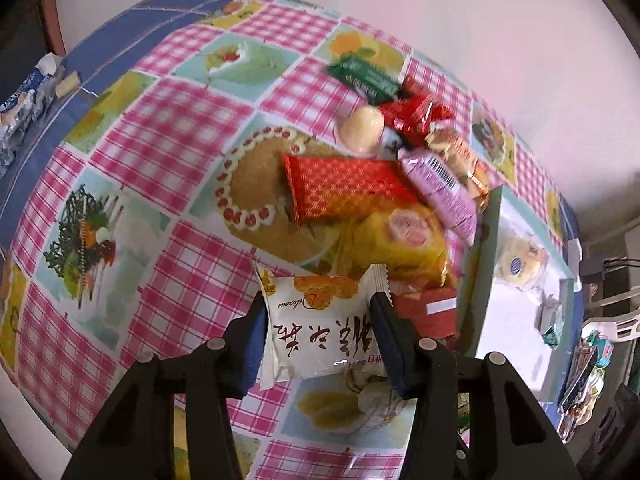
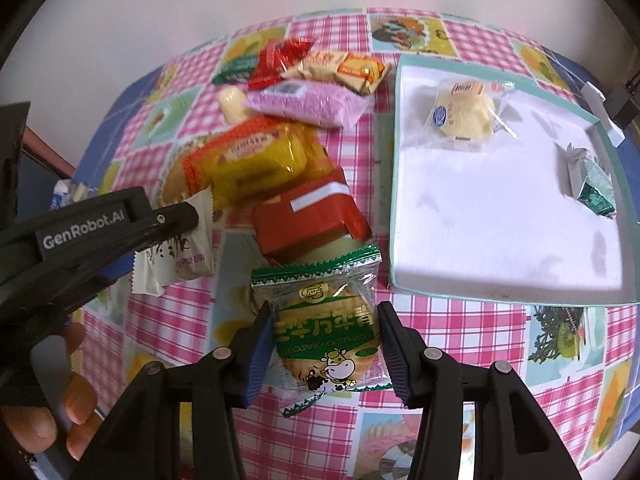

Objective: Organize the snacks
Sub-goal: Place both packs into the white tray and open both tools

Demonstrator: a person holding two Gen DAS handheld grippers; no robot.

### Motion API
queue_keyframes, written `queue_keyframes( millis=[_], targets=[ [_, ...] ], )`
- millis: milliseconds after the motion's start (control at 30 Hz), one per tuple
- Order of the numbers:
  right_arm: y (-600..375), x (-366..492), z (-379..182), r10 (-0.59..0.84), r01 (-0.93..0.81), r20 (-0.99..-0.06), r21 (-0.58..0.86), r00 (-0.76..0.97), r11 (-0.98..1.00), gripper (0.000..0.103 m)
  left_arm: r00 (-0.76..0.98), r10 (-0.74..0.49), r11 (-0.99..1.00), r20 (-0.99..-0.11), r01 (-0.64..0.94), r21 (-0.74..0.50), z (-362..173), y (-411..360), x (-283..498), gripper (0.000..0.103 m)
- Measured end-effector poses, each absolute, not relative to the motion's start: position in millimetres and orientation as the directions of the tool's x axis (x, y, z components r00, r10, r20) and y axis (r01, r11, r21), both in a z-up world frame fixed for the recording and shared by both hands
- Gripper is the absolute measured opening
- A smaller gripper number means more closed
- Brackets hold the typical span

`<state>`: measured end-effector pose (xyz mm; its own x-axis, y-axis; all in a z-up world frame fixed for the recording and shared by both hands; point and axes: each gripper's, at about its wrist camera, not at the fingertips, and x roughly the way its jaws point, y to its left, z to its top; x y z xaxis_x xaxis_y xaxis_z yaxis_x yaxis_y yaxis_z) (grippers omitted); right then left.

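- The left gripper [image 1: 318, 330] has its jaws pinching a white pastry packet [image 1: 320, 328]; the right gripper [image 2: 324, 350] pinches a green cookie packet [image 2: 326, 330].
- Both are above the surface, beside the white tray [image 2: 500, 216].
- I would carry each over the rim, then release low.
- The tray holds two snacks; about eight lie in the pile [image 2: 288, 152].

Left wrist view: looks forward and down along the left gripper [image 1: 318, 320], close above the worktop [image 1: 168, 152], facing the snack pile [image 1: 380, 184]; the white tray [image 1: 516, 316] sits at its right edge.
Right wrist view: looks forward and down along the right gripper [image 2: 325, 344], close above the worktop [image 2: 460, 320], with the white tray [image 2: 492, 208] ahead to the right.
Shared area: both views take in the snack pile [image 2: 288, 128] and the white tray; the right wrist view also catches the left gripper [image 2: 176, 216] from the side.
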<state>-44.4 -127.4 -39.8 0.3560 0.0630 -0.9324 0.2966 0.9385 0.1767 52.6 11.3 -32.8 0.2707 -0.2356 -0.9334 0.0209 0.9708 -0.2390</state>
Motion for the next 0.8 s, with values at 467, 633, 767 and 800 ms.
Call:
queue_keyframes(
  millis=[467,633,767,800],
  targets=[
    [-232.0,-76.9,-22.7,-0.119,0.606,-0.915,0.154,0.386,0.780,0.053,0.310,-0.341,0.933,-0.887,0.225,-0.280,-3.5,-46.3,41.8,0.052],
    [-274.9,-96.9,-25.1,-0.179,0.710,-0.917,0.141,0.357,0.690,0.053,0.292,-0.383,0.897,-0.876,0.343,-0.278,-0.8,-92.2,28.6,0.052],
    [-300.6,-109.2,-26.1,-0.205,0.761,-0.917,0.143,0.343,0.632,0.053,0.274,-0.399,0.864,-0.875,0.432,-0.259,-2.9,-130.0,16.9,0.052],
    [-305.4,-110.3,-27.7,-0.206,0.768,-0.916,0.148,0.344,0.623,0.053,0.270,-0.402,0.856,-0.875,0.449,-0.255,-3.4,-137.6,13.9,0.052]
  ],
)
